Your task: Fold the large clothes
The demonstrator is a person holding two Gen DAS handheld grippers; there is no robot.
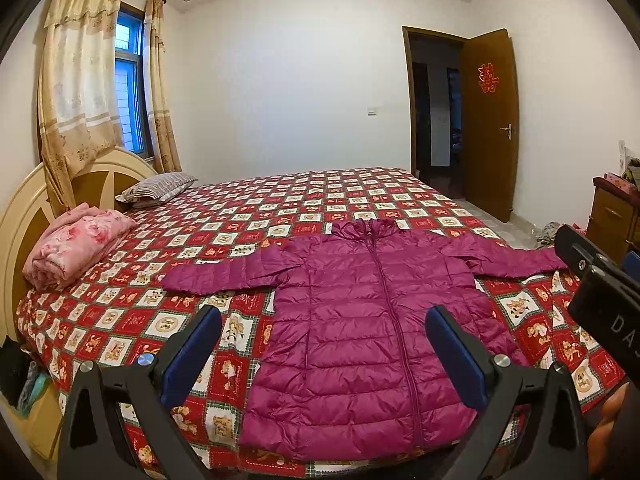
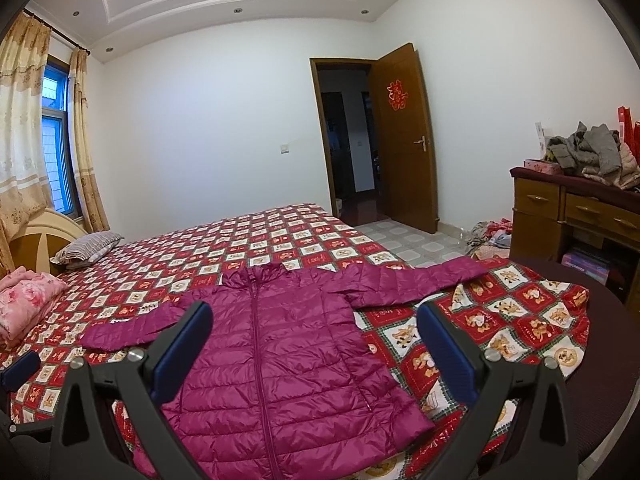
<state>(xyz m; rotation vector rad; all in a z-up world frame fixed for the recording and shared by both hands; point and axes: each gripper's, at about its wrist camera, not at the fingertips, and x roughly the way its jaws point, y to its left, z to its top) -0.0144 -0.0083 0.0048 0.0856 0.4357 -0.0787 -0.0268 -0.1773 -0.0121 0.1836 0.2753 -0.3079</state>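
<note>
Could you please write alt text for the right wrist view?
A magenta puffer jacket lies zipped and flat, sleeves spread, on a red checked bedspread. The open right gripper hovers above it, touching nothing; an open door stands behind.

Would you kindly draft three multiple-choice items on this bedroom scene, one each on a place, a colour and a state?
1. Where does the folded pink blanket lie?
A. by the headboard
B. on the dresser
C. on the floor

2. What colour is the jacket?
A. grey
B. magenta
C. navy

3. How does the jacket lie?
A. folded in half
B. bunched in a heap
C. flat, zipped, sleeves spread

Answers:
1 A: it sits on the bed next to the headboard.
2 B: its quilted shell is magenta in both views.
3 C: the zip runs closed and both sleeves stretch outward; the left tool and right tool are open above it.
</note>
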